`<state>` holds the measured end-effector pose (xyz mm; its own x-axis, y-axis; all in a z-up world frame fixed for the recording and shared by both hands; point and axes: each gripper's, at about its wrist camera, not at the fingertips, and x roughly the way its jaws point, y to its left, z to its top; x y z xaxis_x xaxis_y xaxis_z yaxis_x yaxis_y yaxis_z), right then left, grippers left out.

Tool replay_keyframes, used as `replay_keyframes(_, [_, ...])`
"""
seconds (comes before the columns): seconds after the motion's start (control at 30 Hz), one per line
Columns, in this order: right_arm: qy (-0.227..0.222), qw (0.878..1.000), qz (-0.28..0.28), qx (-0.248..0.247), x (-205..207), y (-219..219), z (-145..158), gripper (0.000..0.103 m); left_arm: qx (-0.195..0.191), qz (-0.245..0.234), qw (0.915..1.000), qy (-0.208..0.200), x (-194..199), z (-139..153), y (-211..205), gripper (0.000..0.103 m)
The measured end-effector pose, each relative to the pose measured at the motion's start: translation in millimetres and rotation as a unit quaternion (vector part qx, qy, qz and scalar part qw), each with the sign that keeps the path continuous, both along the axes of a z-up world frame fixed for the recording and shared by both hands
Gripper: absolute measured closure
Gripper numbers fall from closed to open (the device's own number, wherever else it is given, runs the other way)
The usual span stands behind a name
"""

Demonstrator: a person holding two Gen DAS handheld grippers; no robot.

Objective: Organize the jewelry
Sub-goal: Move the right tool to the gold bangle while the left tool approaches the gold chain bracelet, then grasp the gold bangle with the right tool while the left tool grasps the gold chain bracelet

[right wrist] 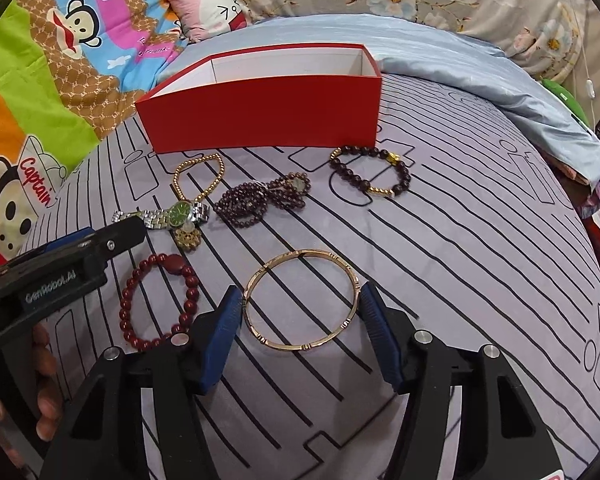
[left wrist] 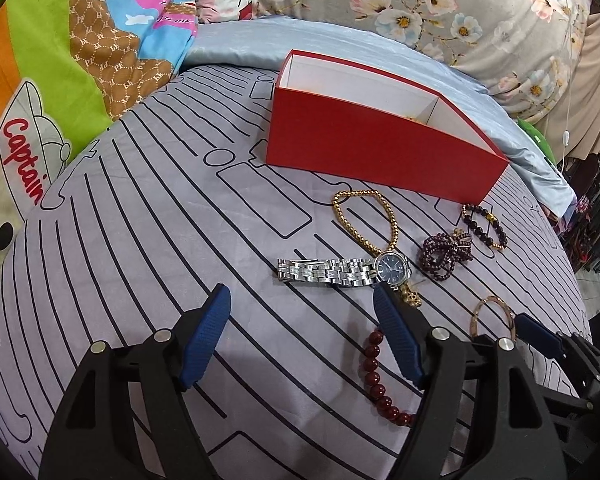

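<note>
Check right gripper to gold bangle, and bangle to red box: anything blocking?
Nothing lies between the open right gripper and the gold bangle; its fingers straddle the ring. Toward the red box, the garnet bead strand and dark bead bracelet lie on the bedsheet, low enough to lift over.

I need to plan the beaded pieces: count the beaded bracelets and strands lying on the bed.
4. Gold bead strand beside the watch; purple bead bundle mid-bed; dark bracelet near the red box corner; red bracelet nearest the left hand-held gripper. The box interior is partly hidden.
</note>
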<state>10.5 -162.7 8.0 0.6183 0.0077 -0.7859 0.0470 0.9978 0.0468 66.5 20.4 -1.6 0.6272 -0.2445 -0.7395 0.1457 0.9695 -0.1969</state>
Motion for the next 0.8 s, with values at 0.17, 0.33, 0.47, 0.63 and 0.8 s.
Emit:
replay_keyframes(0.17, [-0.001,1.000,-0.007,0.011,-11,-7,1,0.045,0.002,-0.004,1.0000,0.000,-1,1,0,0.033])
replay_keyframes(0.33, [-0.002,1.000,-0.007,0.017,-14,-9,2,0.044,0.012,-0.001,0.9999,0.011,4,3,-5,0.033])
replay_keyframes(0.47, [-0.001,1.000,-0.006,0.023,-13,-10,2,0.044,0.009,0.001,0.9999,0.008,15,10,-9,0.037])
replay_keyframes(0.63, [0.004,0.999,-0.007,0.038,-13,-15,3,0.044,0.015,0.003,0.9997,0.019,44,12,-16,0.053])
replay_keyframes(0.8, [0.003,0.999,-0.004,0.042,-10,-17,7,0.045,0.011,-0.007,0.9994,0.031,63,7,-26,0.060])
